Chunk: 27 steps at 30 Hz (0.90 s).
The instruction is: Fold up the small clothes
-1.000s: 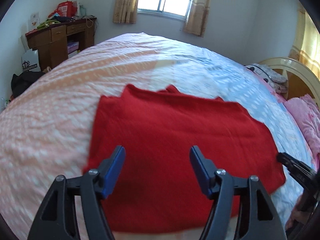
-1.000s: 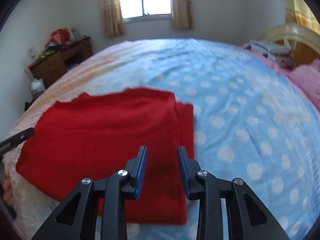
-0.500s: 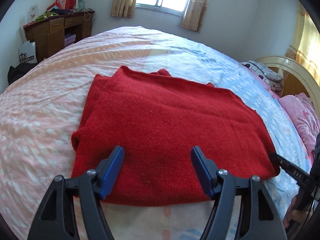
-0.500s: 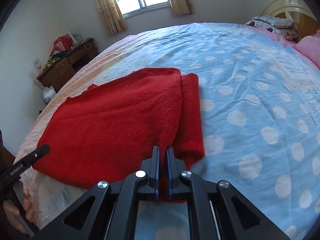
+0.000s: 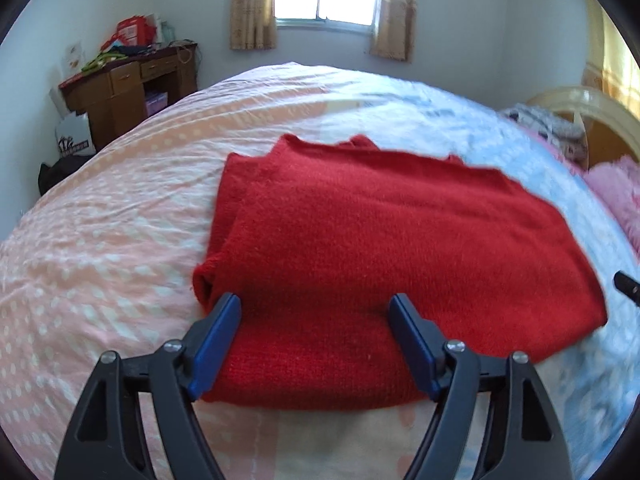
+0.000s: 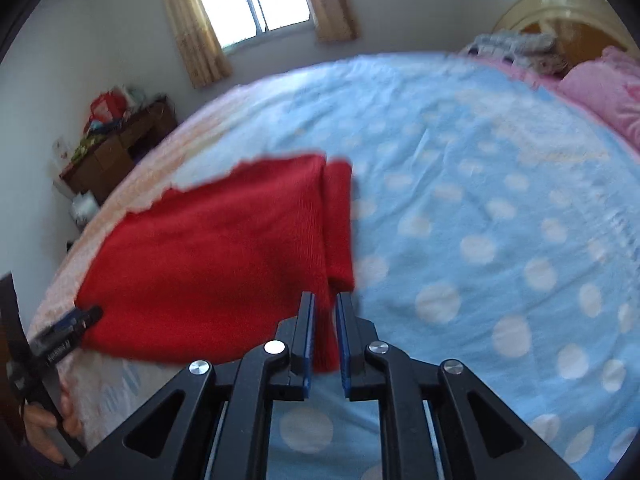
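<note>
Right tongs [image 6: 324, 320], wide apart a second ago, are now clenched on the near right corner of the sweater [image 5: 384, 256], which lies folded flat on the bed [image 5: 120, 240]. Left tongs [image 5: 316, 320] remain released, now straddling the near left edge. Judgement: one corner is secured; the left must close before the next fold can lift.

No legible txt; gripper [image 6: 60, 350] print too blurry.

The plain red knitted sweater [image 5: 400, 248] lies on a bedspread [image 6: 500, 200] half peach, half light blue, white-dotted throughout. Black plastic grippers carry blue finger pads [image 5: 216, 340]. A brown wooden desk [image 5: 128, 88] stands behind.
</note>
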{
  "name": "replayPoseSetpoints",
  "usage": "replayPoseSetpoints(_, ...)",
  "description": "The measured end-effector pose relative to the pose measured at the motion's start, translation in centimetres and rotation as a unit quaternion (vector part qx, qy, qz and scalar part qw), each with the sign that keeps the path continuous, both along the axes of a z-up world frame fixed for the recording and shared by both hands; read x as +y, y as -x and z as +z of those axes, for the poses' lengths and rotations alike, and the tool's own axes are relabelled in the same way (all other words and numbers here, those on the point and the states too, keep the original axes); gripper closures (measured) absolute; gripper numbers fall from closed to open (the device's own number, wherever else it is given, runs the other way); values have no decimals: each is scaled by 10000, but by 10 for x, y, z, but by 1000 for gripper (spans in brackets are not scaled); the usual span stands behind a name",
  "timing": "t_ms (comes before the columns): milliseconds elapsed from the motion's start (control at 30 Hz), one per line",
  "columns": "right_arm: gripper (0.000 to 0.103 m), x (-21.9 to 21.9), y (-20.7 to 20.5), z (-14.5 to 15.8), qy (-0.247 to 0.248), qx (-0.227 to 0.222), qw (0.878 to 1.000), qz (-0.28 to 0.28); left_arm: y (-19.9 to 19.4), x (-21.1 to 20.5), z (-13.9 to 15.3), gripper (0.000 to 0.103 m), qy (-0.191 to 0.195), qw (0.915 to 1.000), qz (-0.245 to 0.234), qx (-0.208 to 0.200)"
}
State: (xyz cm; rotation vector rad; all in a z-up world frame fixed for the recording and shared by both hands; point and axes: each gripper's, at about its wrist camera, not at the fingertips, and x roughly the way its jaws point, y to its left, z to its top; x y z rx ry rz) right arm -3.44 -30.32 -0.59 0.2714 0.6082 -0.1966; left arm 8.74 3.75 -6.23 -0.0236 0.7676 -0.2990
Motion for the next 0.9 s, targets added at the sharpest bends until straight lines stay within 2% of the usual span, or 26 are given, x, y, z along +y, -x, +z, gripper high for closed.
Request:
replayPoseSetpoints(67,93,16,-7,17,251,-308,9990,185,-2,4,5,24,159,9997,143,-98)
replayPoseSetpoints(167,93,49,-40,21,195,-298,9964,769,-13,5,8,19,56,9989,436,-171)
replayPoseSetpoints(233,93,76,-69,9,203,-103,9929,1169,-23,6,4,19,33,9983,579,-76)
replayPoseSetpoints(333,93,102,-101,-17,160,196,9901,1380,-31,6,-8,18,-203,9971,729,114)
replayPoseSetpoints(400,93,112,-115,-40,148,503,9891,1373,-31,10,-13,15,-143,9974,697,152)
replayPoseSetpoints(467,93,120,-110,-48,436,265,9900,1316,-33,17,-16,11,35,9972,708,231)
replayPoseSetpoints(533,92,124,-109,-47,574,271,9894,1304,-35,21,-18,8,178,9966,750,286)
replayPoseSetpoints(700,92,114,-107,-48,358,165,9903,1333,-27,19,-13,8,147,9967,751,259)
replayPoseSetpoints(800,92,116,-108,-49,320,113,9903,1345,-12,32,-9,8,381,9948,857,409)
replayPoseSetpoints(900,91,114,-107,-50,218,68,9903,1372,9,49,-5,9,785,9901,1075,449)
